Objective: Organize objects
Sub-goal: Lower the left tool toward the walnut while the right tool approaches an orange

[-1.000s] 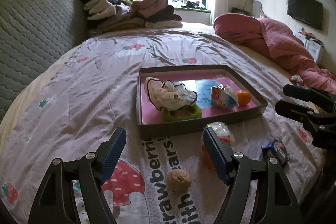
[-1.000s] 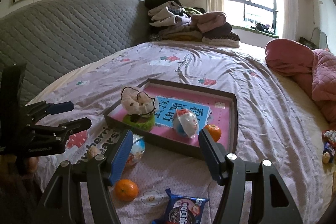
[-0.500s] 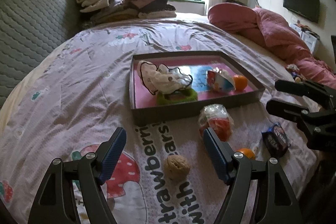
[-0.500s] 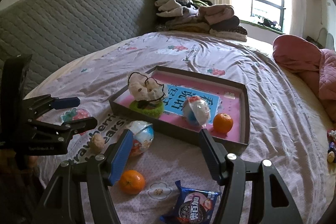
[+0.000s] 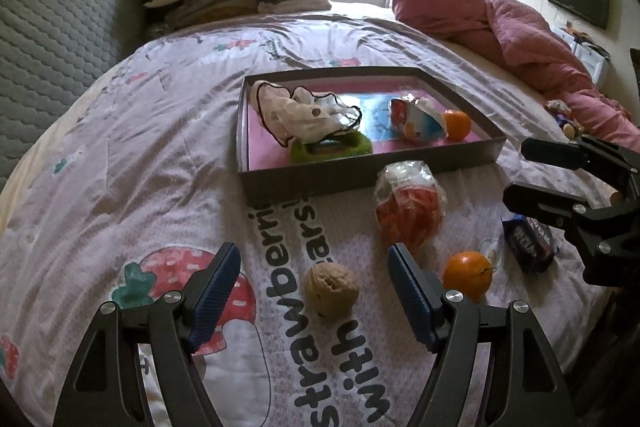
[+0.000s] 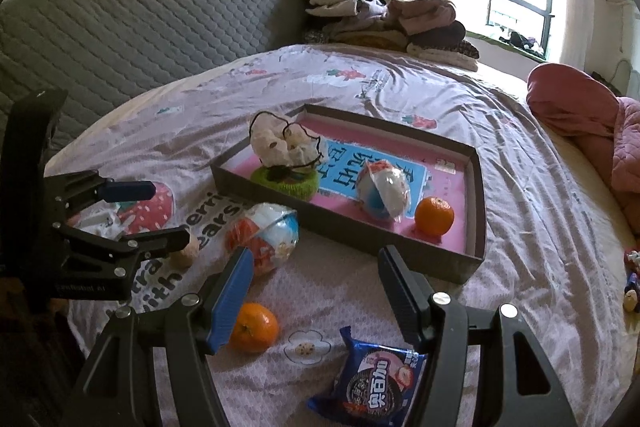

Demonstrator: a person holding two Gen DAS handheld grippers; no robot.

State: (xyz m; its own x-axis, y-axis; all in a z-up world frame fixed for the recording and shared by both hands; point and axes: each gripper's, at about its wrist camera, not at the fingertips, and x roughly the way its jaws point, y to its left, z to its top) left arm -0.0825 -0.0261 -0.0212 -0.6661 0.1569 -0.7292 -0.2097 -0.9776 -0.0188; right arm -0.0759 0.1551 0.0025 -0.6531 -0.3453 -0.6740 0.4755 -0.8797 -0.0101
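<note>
Left wrist — walnut (image 5: 330, 293) between left gripper (image 5: 314, 279) fingers.

Open right tongs (image 6: 314, 281) above bedspread (image 6: 520, 187), orange (image 6: 254, 327) and blue snack packet (image 6: 374, 385) beneath, tray (image 6: 478, 227) beyond

Left gripper (image 5: 313, 281) lower and nearer the walnut (image 5: 330, 287); right gripper (image 6: 313, 277) lower, closer to the loose orange (image 6: 255, 327) and cookie packet (image 6: 370, 383).

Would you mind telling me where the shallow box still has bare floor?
Bare pink floor lies along the dark cardboard box's far wall. Its near side is crowded: green knitted ring, foil-wrapped egg, orange tangerine.
</note>
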